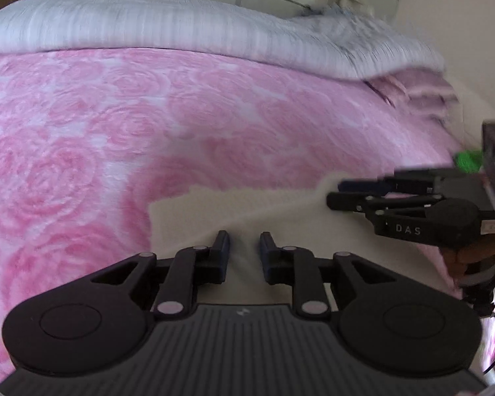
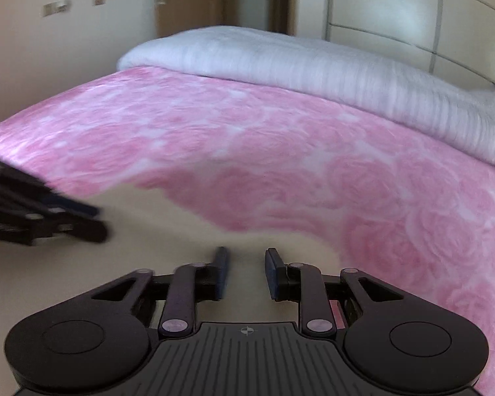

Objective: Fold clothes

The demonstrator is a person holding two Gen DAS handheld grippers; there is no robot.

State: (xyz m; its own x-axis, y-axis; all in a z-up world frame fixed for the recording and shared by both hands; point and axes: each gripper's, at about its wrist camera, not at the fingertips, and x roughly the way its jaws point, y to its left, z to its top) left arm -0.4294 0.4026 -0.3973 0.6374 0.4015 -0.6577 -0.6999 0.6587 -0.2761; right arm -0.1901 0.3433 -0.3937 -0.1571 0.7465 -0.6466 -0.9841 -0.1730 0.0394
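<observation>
Bedroom, pink rose-print blanket (image 1: 82, 138) over the bed, grey pillow (image 1: 148, 23) at the far end. Your cream garment (image 1: 234, 204) lies flat on the blanket right under both tongs — long axis roughly left-right. Left gripper (image 1: 244, 247) and right gripper (image 2: 246, 265) both spread, pinching nothing, about equally near. Fabric looks thin, finely textured, limp; far edge ragged, fold state unclear through the blur.

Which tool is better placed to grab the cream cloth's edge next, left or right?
Left, probably. The left tool is open right over the cream cloth, close to its ragged edge on the pink blanket. The right tool, also open, sits further inside the cloth.
</observation>
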